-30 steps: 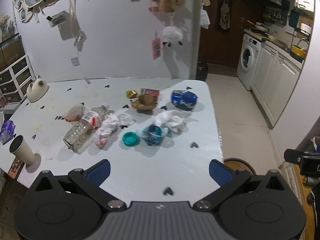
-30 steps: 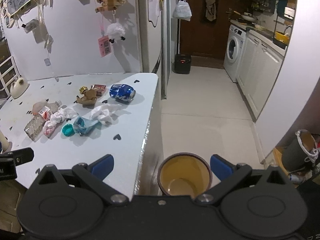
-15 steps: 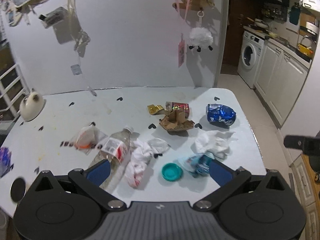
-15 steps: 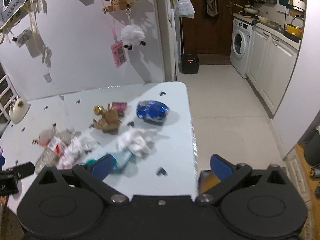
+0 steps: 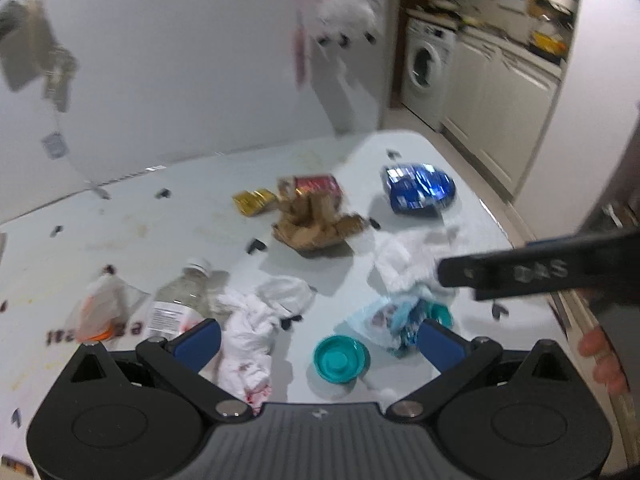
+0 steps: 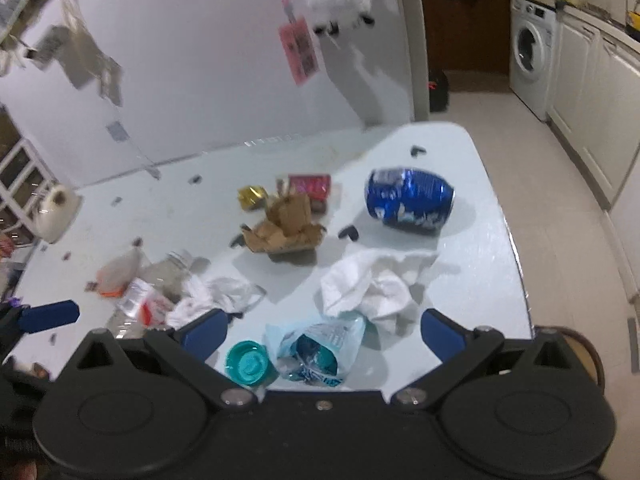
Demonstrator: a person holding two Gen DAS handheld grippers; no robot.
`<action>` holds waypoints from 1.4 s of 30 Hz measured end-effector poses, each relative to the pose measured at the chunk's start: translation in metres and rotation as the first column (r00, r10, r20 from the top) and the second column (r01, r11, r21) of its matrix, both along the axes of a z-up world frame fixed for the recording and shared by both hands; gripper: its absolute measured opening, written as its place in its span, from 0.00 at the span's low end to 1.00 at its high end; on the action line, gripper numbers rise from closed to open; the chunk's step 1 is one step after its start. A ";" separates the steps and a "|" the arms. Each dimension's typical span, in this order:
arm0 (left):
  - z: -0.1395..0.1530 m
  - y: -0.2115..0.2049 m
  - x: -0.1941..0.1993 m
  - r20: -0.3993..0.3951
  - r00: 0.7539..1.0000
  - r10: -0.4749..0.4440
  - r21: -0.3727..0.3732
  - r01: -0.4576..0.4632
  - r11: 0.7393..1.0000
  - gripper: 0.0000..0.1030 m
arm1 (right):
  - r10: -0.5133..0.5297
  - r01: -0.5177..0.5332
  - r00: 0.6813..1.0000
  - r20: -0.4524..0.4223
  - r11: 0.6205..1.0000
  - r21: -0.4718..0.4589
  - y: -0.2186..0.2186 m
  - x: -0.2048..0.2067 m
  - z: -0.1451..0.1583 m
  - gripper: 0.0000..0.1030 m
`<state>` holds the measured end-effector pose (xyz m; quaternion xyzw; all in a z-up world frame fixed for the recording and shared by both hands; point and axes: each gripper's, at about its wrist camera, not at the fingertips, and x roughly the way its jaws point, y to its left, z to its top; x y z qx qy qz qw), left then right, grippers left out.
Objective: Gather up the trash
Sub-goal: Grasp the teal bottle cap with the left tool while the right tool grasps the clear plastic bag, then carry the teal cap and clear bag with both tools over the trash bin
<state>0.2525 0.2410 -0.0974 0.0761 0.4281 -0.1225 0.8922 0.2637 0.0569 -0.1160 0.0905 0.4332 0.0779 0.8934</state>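
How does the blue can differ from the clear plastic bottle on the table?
The blue can is opaque, short and crushed; the clear plastic bottle is see-through, longer and carries a white label. The can sits near the table's right edge, the bottle further left among tissues. Both lie on their sides.

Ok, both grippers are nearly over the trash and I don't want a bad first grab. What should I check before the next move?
1. Left gripper open, holding nothing: ok.
2. Right gripper open, holding nothing: ok.
3. Teal cap and light blue wrapper close in front of the right gripper: ok.
4. Grippers apart from each other: cannot tell, the right one crosses the left view.
5. Bin opening in view: not ok, only a rim at the frame edge.
6. Picture sharp: not ok, blurred.
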 end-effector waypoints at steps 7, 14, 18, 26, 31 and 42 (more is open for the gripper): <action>-0.040 -0.003 0.001 -0.042 0.991 -0.125 0.032 0.127 0.991 0.99 | -0.047 0.051 0.986 -0.157 0.998 0.025 0.000 0.026 -0.047 0.82; -0.067 -0.013 0.010 -0.070 0.981 -0.182 0.060 0.186 0.981 0.93 | -0.069 0.110 0.954 -0.290 0.986 0.126 0.007 0.055 -0.083 0.80; -0.082 -0.018 0.022 -0.097 0.974 -0.205 0.061 0.211 0.976 0.87 | -0.072 0.136 0.929 -0.364 0.979 0.154 0.007 0.063 -0.104 0.66; -0.112 -0.019 0.044 -0.149 0.971 -0.185 0.066 0.196 0.978 0.72 | -0.052 0.127 0.934 -0.353 0.973 0.194 -0.002 0.051 -0.104 0.46; -0.125 -0.023 0.052 -0.173 0.969 -0.176 0.074 0.191 0.979 0.62 | -0.025 0.097 0.942 -0.336 0.976 0.197 -0.009 0.039 -0.096 0.42; -0.105 -0.012 0.044 -0.132 0.991 -0.038 0.006 0.039 0.999 0.49 | -0.036 0.083 0.952 -0.305 0.987 0.140 -0.018 0.012 -0.083 0.41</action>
